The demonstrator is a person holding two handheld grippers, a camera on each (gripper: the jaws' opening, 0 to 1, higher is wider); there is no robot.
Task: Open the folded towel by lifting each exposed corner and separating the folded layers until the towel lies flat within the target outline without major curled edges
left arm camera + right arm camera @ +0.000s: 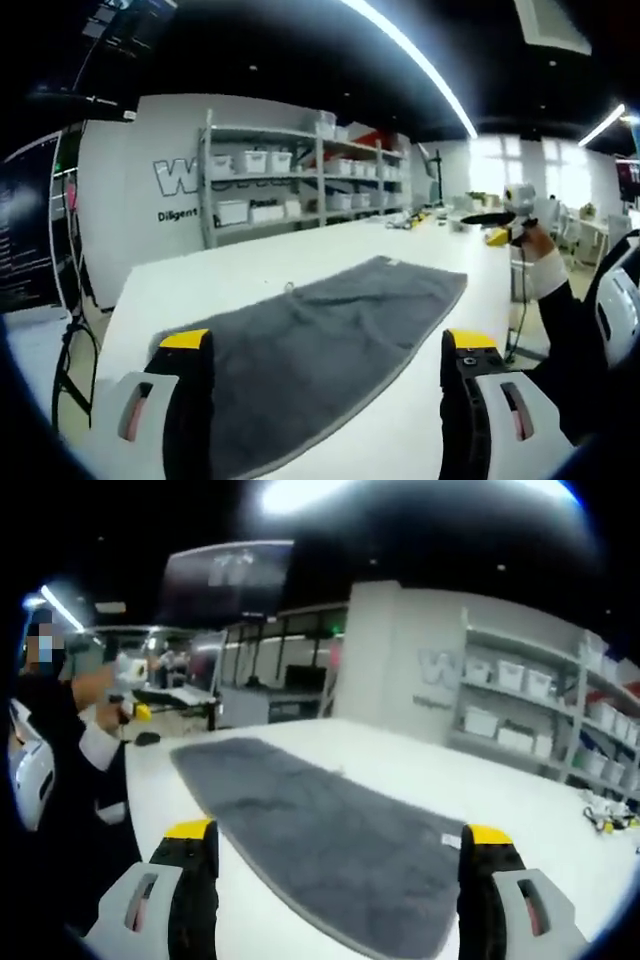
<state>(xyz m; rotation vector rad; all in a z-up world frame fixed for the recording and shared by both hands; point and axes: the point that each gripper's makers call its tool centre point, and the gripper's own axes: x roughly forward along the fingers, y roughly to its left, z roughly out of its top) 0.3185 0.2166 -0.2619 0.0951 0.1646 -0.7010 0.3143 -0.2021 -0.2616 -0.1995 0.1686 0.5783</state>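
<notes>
Grey towel (320,345) is seen lying on the white table (250,270), spread as a long strip, one visible layer, no raised fold made out. Pile is short and matte, a stitched hem runs along the long edges, corners are rounded. A small white tag (452,840) sits at the short end near the right gripper. In the left gripper view one long edge of the towel runs close to the table's near edge; bare white tabletop is left open along the other long side and past the far short end.

Left gripper (325,365): jaws held wide apart, nothing between them, yellow-tipped black fingers (185,340) framing the towel. No contact with the cloth can be confirmed.

Right gripper (340,855): jaws likewise spread, empty, straddling the tagged end. Contact cannot be told.

The table is smooth, glossy white, with small items (605,820) near a far corner. A person (60,760) in dark sleeves with a white cuff is seen beside the table's edge. Grey metal shelving (300,175) with white bins stands against a white wall bearing lettering; strip lights (410,50) run along a black ceiling.
</notes>
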